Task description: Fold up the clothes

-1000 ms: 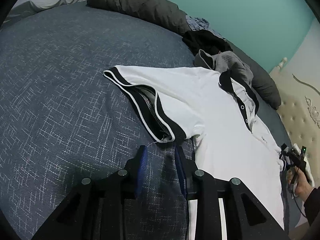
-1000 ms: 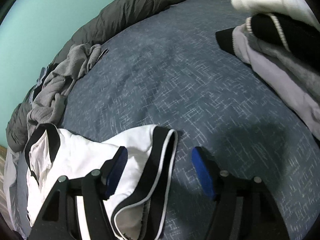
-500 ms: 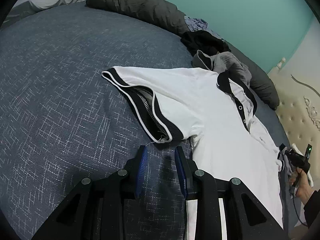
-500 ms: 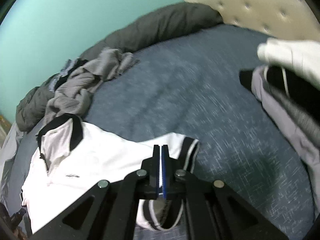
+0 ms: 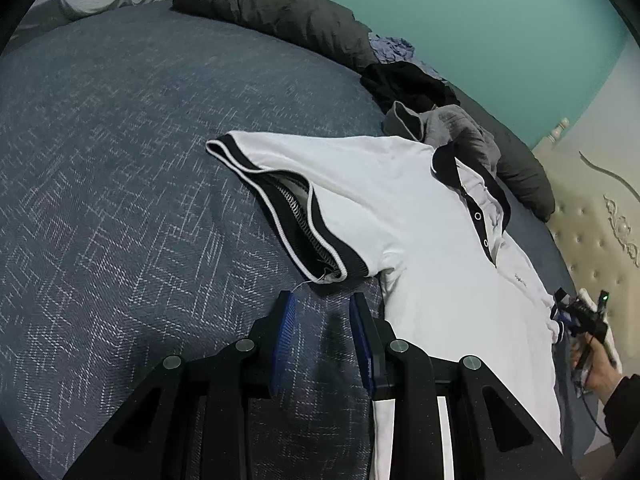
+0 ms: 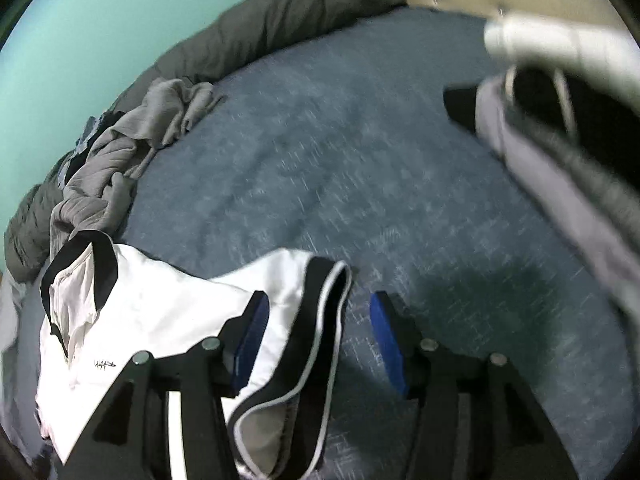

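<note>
From the left wrist, the left gripper waits as before, parted and empty just short of the white polo shirt spread on the bed, while the right wrist shows the right gripper, clenched a moment ago, now released astride the sleeve cuff, ready for another grab

White knit-cloth polo shirt, matt, with ribbed black trim, centre frame. Blue-grey woven bedspread, coarse, flecked white, left half. Dark grey crumpled quilted cloth, dull, top. Cream padded headboard, buttoned, faint sheen, right edge. Gripper pads: blue, ridged, matt.
</note>
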`<state>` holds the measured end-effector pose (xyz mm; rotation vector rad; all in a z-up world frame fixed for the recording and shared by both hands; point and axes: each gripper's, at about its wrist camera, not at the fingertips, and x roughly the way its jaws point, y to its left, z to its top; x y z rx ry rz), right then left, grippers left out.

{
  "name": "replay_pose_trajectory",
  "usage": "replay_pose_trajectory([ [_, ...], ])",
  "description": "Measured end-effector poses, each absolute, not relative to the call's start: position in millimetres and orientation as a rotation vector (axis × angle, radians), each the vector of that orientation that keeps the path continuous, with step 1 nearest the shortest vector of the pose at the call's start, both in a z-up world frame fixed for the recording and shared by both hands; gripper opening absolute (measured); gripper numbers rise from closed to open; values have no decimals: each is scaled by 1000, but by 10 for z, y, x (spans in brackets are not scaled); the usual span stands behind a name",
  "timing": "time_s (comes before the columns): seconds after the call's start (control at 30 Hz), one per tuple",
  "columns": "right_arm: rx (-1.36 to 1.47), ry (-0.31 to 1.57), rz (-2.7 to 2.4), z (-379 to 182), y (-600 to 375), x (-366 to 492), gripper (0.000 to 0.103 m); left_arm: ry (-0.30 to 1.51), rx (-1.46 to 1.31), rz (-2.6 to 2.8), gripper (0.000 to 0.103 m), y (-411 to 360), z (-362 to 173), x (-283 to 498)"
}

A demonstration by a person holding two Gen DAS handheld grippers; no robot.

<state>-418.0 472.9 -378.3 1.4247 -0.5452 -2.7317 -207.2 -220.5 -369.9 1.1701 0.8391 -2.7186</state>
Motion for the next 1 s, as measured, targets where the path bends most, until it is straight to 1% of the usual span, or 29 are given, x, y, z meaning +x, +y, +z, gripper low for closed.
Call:
replay_pose_trajectory([
  [0.1, 1413, -519, -2736, -3860, 4711, -4193, 53, 828, 1175, -2717, 31, -2198, -3710, -2081],
  [0.13, 1402, -497, -2743, -3869, 4694, -4194, 50, 825, 1176, -2717, 31, -2194, -3712, -2086],
  [0.17, 1389, -479, -2750, -3856, 4686, -4183, 31, 821, 1178, -2717, 31, -2190, -3717, -2093],
  [0.27, 1351, -427, -2768, -3802, 4657, -4148, 6, 814, 1183, -2717, 31, -2185, -3733, -2097],
  [0.33, 1314, -398, -2777, -3747, 4624, -4120, 3, 824, 1180, -2717, 31, -2195, -3734, -2090],
  [0.6, 1122, -306, -2755, -3219, 4300, -3897, 2, 836, 1162, -2732, 31, -2197, -3692, -2059],
  [0.73, 1068, -197, -2712, -2998, 3968, -3726, 2, 825, 1143, -2748, 31, -2192, -3642, -2037],
  [0.83, 1092, -124, -2671, -2954, 3634, -3650, 2, 838, 1133, -2752, 31, -2198, -3627, -2030],
  [1.0, 1151, -6, -2598, -3065, 3017, -3531, 2, 836, 1130, -2758, 31, -2199, -3606, -2009],
])
